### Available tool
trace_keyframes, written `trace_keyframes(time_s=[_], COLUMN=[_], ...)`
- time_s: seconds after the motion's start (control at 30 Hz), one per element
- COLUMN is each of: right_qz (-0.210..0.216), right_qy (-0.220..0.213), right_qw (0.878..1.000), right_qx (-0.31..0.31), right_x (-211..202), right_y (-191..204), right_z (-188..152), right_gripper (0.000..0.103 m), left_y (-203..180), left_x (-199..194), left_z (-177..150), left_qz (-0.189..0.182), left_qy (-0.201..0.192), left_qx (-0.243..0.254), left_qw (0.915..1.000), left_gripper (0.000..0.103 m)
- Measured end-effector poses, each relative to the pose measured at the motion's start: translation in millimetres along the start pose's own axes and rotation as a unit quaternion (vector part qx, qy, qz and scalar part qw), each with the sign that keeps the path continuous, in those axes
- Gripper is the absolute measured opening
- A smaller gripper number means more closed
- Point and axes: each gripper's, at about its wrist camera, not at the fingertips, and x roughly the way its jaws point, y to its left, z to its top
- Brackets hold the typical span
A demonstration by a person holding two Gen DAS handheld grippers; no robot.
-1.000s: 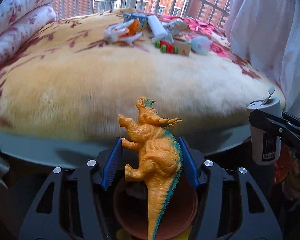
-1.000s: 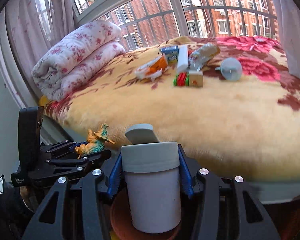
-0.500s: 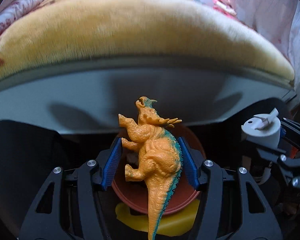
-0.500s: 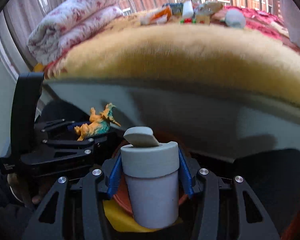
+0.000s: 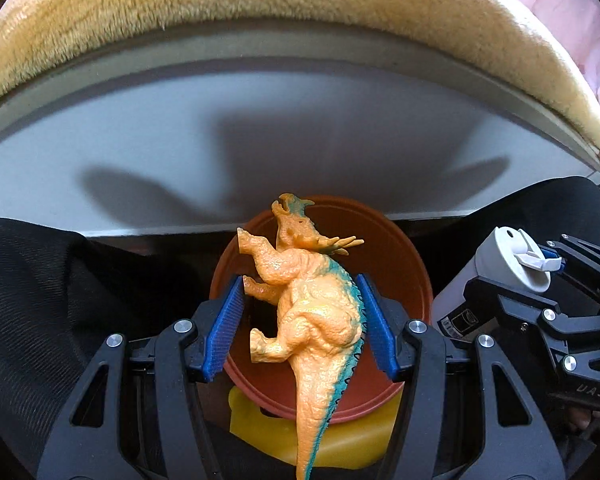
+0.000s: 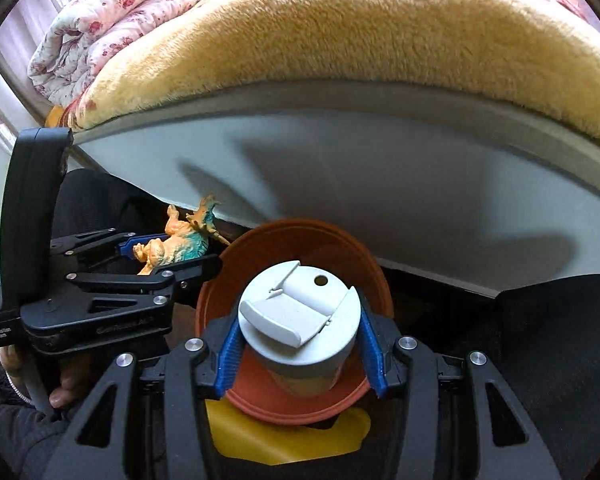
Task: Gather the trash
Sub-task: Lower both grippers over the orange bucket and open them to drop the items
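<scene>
My left gripper (image 5: 300, 308) is shut on an orange toy dinosaur (image 5: 311, 312) with a teal back, its blue pads (image 5: 226, 328) pressing the body from both sides. The toy hangs over a round reddish-brown bin (image 5: 399, 264) below the bed's edge. My right gripper (image 6: 300, 332) is shut on a white cup (image 6: 300, 312) with a flip lid, held upright over the same bin (image 6: 300, 232). In the right wrist view the left gripper (image 6: 172, 248) and the dinosaur (image 6: 180, 240) show at the left. In the left wrist view the cup (image 5: 507, 256) shows at the right.
A bed with a plush yellow blanket (image 6: 339, 40) fills the top, its grey side panel (image 5: 260, 140) just behind the bin. A folded floral quilt (image 6: 112, 20) lies at the bed's left. Something yellow (image 6: 284, 436) lies under the bin. A hand (image 6: 68, 384) holds the left gripper.
Both grippers have sunk from bed height to below the bed's edge and tipped downward. The bin has come fully into view under them. Both grips are unchanged.
</scene>
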Motion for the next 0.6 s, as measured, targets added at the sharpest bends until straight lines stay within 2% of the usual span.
trace_keyframes(time_s=[0.07,0.1,0.13,0.17,0.4,0.6], right_qz=[-0.001,-0.001,0.001,-0.001,-0.007,-0.017], right_qy=[0.003,0.007,0.012,0.012,-0.009,-0.047], right_qw=[1.000,1.000,1.000,1.000,1.000,0.999], right_qx=[-0.001,-0.001,-0.001,0.002,0.008,-0.005], right_x=[3,5,6,8,-14,-62], right_y=[0,0,-2,-3,-10,-17], right_z=[2,2,2,3,3,13], right_gripper=[0.050,0.052,0.058,0.061,0.061,0.061], left_y=[0,1,0,0,4,8], left_x=[4,7,9,11,6,-24], left_z=[1,1,1,0,-2,1], left_qz=[0.006,0.010,0.015,0.018,0.013,0.012], left_qy=[0.012,0.021,0.028,0.030,0.029,-0.010], left_qx=[0.004,0.006,0.006,0.006,0.001,0.006], left_qw=[0.9999,0.9997,0.9995,0.9994,0.9995,0.9999], left_gripper=[0.057,0.067,0.077,0.079,0.079,0.079])
